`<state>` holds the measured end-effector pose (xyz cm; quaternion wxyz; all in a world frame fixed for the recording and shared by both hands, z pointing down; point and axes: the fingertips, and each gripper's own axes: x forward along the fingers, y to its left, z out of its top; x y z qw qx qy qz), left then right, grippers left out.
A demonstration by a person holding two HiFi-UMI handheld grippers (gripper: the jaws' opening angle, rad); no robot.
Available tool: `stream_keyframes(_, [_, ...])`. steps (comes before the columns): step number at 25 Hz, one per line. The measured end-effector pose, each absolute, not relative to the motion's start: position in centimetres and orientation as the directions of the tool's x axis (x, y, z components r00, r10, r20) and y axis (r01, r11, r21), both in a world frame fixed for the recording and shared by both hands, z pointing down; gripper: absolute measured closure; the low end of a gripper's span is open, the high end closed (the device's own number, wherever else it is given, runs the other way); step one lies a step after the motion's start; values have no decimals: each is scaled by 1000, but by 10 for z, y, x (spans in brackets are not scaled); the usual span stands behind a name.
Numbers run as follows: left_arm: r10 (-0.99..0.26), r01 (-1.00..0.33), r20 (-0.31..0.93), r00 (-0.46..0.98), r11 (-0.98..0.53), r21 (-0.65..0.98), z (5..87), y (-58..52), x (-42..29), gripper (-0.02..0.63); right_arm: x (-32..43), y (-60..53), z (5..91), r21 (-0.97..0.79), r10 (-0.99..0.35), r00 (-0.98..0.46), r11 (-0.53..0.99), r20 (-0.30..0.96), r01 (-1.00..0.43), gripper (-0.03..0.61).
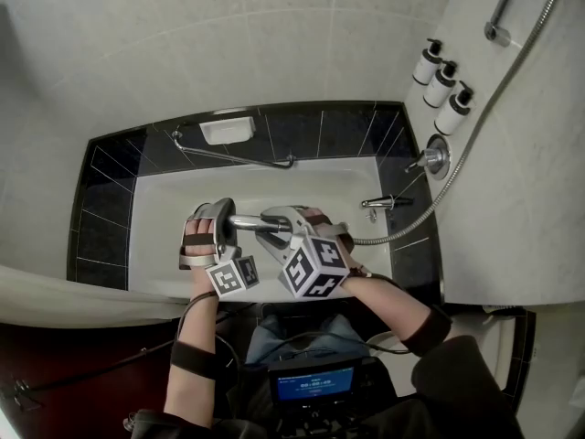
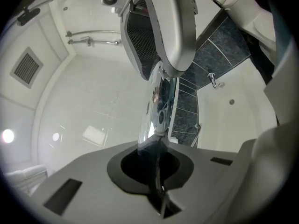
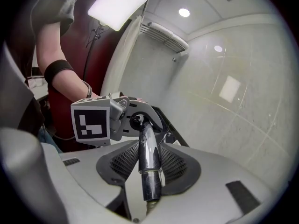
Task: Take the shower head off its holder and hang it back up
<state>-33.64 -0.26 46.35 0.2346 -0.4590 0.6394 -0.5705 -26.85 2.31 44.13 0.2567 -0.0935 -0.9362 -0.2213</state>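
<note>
My left gripper (image 2: 158,158) is pressed tight on the chrome shower head (image 1: 245,219) end; right gripper (image 3: 150,171) half-spread, clamping its handle; it's mid-frame over the bathtub (image 1: 274,179); hose (image 1: 468,154) trails right.

Room noted as a bathroom alcove. A white rectangular bathtub (image 1: 302,186) sat in a surround of black glossy tiles (image 1: 105,208). Walls above were large pale beige tiles (image 1: 228,35). On the far wall a slim chrome grab bar (image 1: 228,156) ran along the surround, with a white rectangular soap dish (image 1: 227,130) just above it. On the right wall hung three white pump bottles with black tops (image 1: 441,86); below them were a round chrome valve (image 1: 437,157) and a chrome tub spout (image 1: 384,202). A white shower curtain (image 1: 64,295) draped along the near tub edge. A round ceiling light (image 3: 184,12) was lit, with a long slatted vent (image 3: 163,36) near it.
</note>
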Motion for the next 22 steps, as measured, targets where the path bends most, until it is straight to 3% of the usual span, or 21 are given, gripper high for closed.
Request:
stream_keyframes(6, [-848, -340, 249, -467, -88, -936, 449, -12, -338, 609, -261, 12, 421, 551, -82, -890, 809, 449, 204, 402])
stream_keyframes(18, [-828, -322, 274, -489, -121, -939, 419, -48, -359, 607, -219, -31, 388, 612, -242, -919, 791, 311, -2, 408])
stream_keyframes(22, [-836, -306, 259, -484, -115, -945, 400, -69, -365, 607, -201, -38, 384, 617, -284, -921, 784, 267, -63, 524])
